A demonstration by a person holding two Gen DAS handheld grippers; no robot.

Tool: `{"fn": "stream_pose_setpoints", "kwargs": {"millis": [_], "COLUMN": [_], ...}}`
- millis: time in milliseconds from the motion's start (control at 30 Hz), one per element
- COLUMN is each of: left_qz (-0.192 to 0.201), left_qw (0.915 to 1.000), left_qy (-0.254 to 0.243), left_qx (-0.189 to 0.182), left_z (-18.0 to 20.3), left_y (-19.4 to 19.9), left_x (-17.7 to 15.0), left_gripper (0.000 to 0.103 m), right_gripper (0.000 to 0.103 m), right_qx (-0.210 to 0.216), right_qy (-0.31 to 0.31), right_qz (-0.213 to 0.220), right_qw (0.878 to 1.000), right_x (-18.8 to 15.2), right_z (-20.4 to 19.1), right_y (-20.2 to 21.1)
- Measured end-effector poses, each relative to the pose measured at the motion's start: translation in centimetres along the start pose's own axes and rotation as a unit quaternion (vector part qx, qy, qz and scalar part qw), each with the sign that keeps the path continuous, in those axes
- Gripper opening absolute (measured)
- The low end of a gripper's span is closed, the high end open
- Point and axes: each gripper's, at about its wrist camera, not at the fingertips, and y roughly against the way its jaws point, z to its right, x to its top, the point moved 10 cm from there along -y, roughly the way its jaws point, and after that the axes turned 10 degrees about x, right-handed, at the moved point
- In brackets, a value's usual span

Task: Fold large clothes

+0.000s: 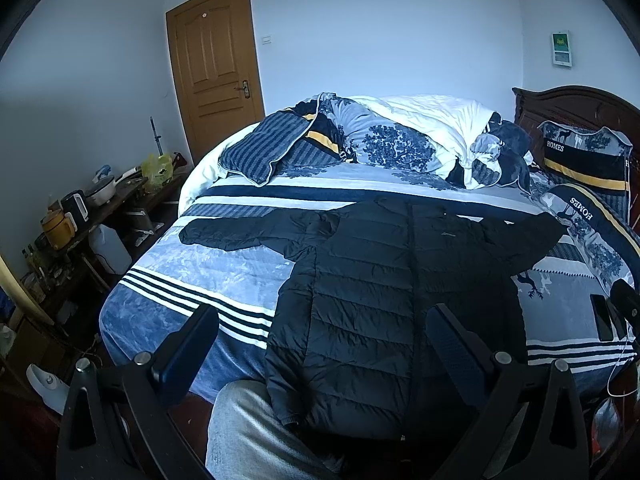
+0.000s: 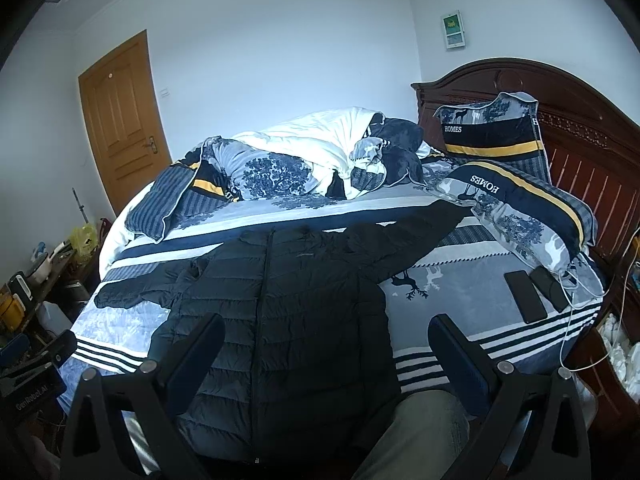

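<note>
**bedroom inventory: puffer jacket laid out on bed, both grippers above the near edge**

bed [image 1: 168, 280] — fills most of both views; blue, white and navy striped cover with tree and deer prints. dark carved wooden headboard [image 2: 592, 136] at the right end.

duvet [image 1: 424, 120] — white, heaped with patterned bedding along the far side of the bed.

black puffer jacket [image 1: 372, 288] — quilted, zipped shut, lying flat front-up on the cover. hem hangs over the near edge of the bed; collar points to the far side. one sleeve [image 1: 240, 232] stretches out to the left, the other sleeve [image 2: 416, 228] reaches right toward the pillows.

door [image 1: 216, 64] — light brown wood, closed, in the far wall.

pillows — one "homes" pillow [image 2: 496, 132] stands against the headboard; a second pillow [image 2: 520, 208] lies flat in front of it.

side table [image 1: 80, 232] — left of the bed, crowded with pots, a kettle and a yellow bag; details too small to tell.

left gripper [image 1: 320, 344] — jaws wide apart, holding nothing, above the jacket's lower left part.

right gripper [image 2: 326, 348] — jaws wide apart, holding nothing, above the jacket's lower right part.

two phones [image 2: 536, 292] — dark, side by side on the cover near the flat pillow, a white cable beside them.

wall panel [image 2: 454, 30] — small, white and green, high on the wall.
</note>
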Motion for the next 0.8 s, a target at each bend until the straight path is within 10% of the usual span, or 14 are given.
{"fn": "stream_pose_setpoints", "kwargs": {"millis": [800], "left_qz": [-0.001], "left_qw": [1.0], "left_qy": [-0.002], "left_qx": [-0.003], "left_z": [0.8], "left_y": [0.1], "left_x": [-0.06], "left_gripper": [0.103], "right_gripper": [0.103], "right_qx": [-0.002], "right_qy": [0.0], "right_qz": [-0.001], "right_qw": [1.0], "right_x": [0.26], "right_z": [0.12], "right_y": [0.04]}}
